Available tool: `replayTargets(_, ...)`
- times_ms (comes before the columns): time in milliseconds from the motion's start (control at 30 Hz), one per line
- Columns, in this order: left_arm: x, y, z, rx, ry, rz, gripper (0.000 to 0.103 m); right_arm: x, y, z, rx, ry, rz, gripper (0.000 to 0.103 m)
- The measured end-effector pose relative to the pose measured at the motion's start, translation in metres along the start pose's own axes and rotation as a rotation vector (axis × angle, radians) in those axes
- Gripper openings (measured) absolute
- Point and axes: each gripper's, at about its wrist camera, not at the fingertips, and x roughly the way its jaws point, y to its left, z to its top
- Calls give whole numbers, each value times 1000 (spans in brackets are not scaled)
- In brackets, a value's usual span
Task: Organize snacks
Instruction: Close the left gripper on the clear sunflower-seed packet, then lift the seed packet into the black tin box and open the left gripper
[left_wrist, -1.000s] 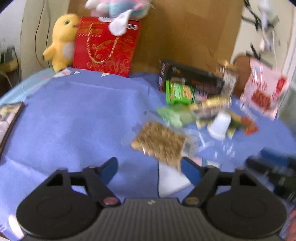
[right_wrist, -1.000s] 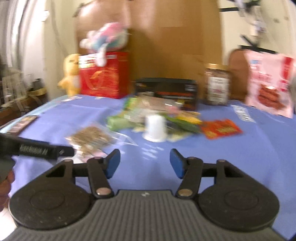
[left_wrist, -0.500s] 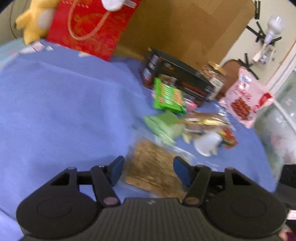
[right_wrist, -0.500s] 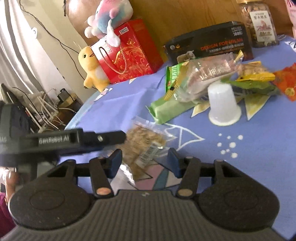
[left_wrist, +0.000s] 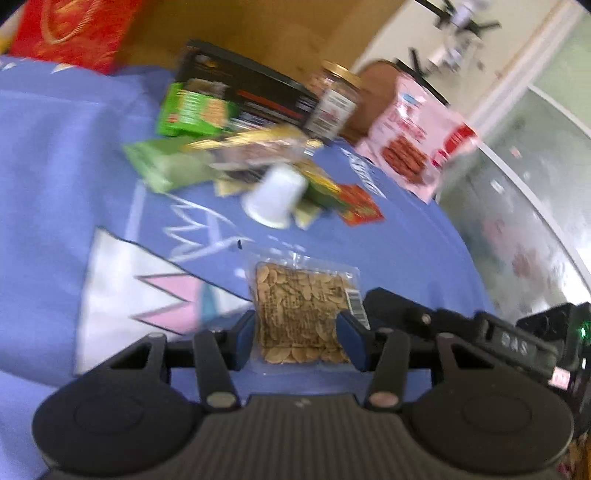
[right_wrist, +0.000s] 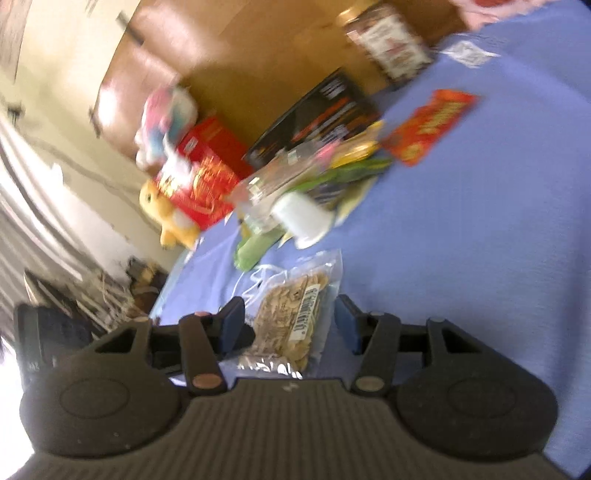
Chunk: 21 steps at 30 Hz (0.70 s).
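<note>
While jaws close, left gripper (left_wrist: 299, 338) and right gripper (right_wrist: 288, 326) both straddle seed packet (left_wrist: 303, 306), pads not yet pressing

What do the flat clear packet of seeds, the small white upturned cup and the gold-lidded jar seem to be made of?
Flat clear packet of seeds: thin glossy plastic film; the seeds show through and its edges glint.
Small white upturned cup: probably matt plastic, perhaps paper; opaque, no shine.
Gold-lidded jar: seemingly clear glass or plastic with a metallic-looking lid; blur leaves it open.

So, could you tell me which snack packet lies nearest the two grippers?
The clear seed packet, lying alone between the closing jaws of both the left gripper and right gripper; the other packets sit piled farther back around the white cup.
</note>
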Motion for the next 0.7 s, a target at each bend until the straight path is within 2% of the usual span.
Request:
replayTargets(33, 3, -6, -2, 17, -3, 7, 47, -4, -3, -1, 12, -3, -5, 42)
replayTargets(100, 7, -15, -6, 36, -11, 12, 47, -13, -8, -1, 36, -18, 10, 37)
replayTargets(167, 7, -18, -9, 45, -22, 14, 51, -25, -13, 0, 66, -52, 69, 28)
replayTargets(233, 8, -20, -10, 41, -31, 11, 55, -36, -17, 1, 89, -90, 129, 23)
replayTargets(300, 12, -22, -7, 31, -31, 14, 54, -42, -21, 1, 107, -112, 160, 23)
replayTargets(367, 15, -26, -5, 34, -28, 42, 46, -38, -21, 1, 112, -94, 120, 25)
replayTargets(433, 17, -30, -4, 57, -28, 104, 21, -36, -24, -3, 86, -87, 43, 25)
replayTargets(467, 18, -31, -3, 64, -26, 125, 17, -35, -24, -4, 74, -86, 18, 25)
replayTargets(500, 18, -29, -2, 58, -21, 118, 12, -34, -24, -5, 61, -84, -4, 25)
replayTargets(533, 19, -26, -2, 40, -7, 105, 3, -34, -25, -5, 50, -86, -16, 26)
replayTargets(700, 18, -19, -5, 6, 18, 56, 3, -39, -17, -3, -35, -55, -116, 27)
